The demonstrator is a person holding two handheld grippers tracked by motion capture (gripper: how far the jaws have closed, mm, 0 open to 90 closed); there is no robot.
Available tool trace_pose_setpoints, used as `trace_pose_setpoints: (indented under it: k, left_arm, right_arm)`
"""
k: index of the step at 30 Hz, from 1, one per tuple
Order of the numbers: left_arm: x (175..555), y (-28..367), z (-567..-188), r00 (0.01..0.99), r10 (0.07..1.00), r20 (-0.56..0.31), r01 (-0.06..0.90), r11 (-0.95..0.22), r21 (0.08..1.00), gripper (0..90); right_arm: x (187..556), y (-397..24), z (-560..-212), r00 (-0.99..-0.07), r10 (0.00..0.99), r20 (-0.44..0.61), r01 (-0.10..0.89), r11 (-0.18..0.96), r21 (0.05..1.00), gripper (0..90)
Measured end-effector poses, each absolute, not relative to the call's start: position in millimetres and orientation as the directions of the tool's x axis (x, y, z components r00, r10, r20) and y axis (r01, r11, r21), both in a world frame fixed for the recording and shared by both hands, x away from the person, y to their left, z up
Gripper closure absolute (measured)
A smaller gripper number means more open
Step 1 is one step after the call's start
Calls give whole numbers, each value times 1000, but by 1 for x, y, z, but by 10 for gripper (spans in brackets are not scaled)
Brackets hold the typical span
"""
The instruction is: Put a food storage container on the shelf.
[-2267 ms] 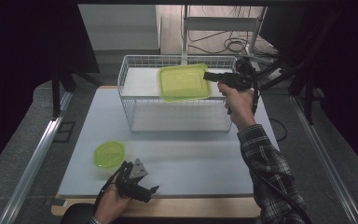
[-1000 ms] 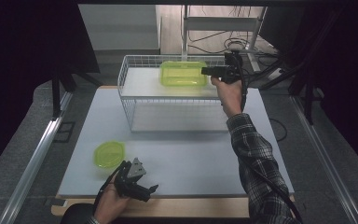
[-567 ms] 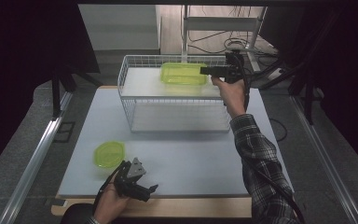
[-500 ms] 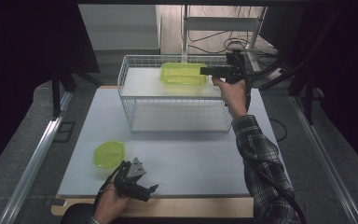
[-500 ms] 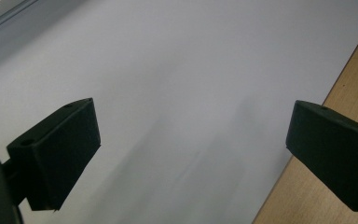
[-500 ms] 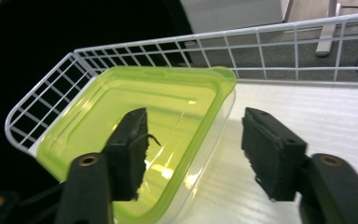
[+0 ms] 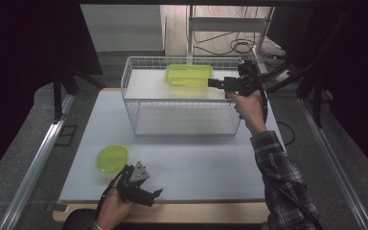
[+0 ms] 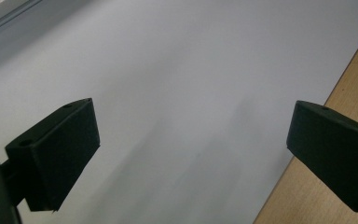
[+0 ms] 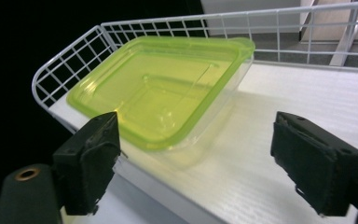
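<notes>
A white wire basket [image 7: 182, 103] stands at the worktop's [image 7: 206, 163] far side. Inside, a green container [image 9: 161, 88] lies just ahead of the released right hand-held gripper [image 9: 214, 158], apart from its jaws. The left hand-held gripper [image 7: 141, 189], jaws spread and empty, rests near the worktop's front edge beside a green lid [image 7: 112, 158].

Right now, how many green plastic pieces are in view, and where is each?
2. The rectangular green container sits in the wire basket, at its far side, just beyond the open right gripper. The round green lid lies on the table near the left gripper.
</notes>
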State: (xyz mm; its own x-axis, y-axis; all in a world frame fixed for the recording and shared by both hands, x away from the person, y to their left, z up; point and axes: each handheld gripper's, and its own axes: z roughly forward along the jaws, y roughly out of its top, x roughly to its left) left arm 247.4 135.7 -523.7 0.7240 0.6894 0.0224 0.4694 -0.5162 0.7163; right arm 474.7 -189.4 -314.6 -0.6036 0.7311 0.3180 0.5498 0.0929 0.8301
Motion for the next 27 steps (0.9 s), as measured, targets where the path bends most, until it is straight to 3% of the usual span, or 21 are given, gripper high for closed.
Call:
trace_pose_setpoints:
  k: [16,27]
  left_arm:
    - [248,138,-523,715,699,-3,485,-493,723,12]
    - [248,138,-522,718,696,-8,482,-488,728,10]
  right_arm:
    - [434,-197,-337,-690,685,235,497,212,842,24]
    - [412,-204,-360,-700,686,196,494,268,827,5]
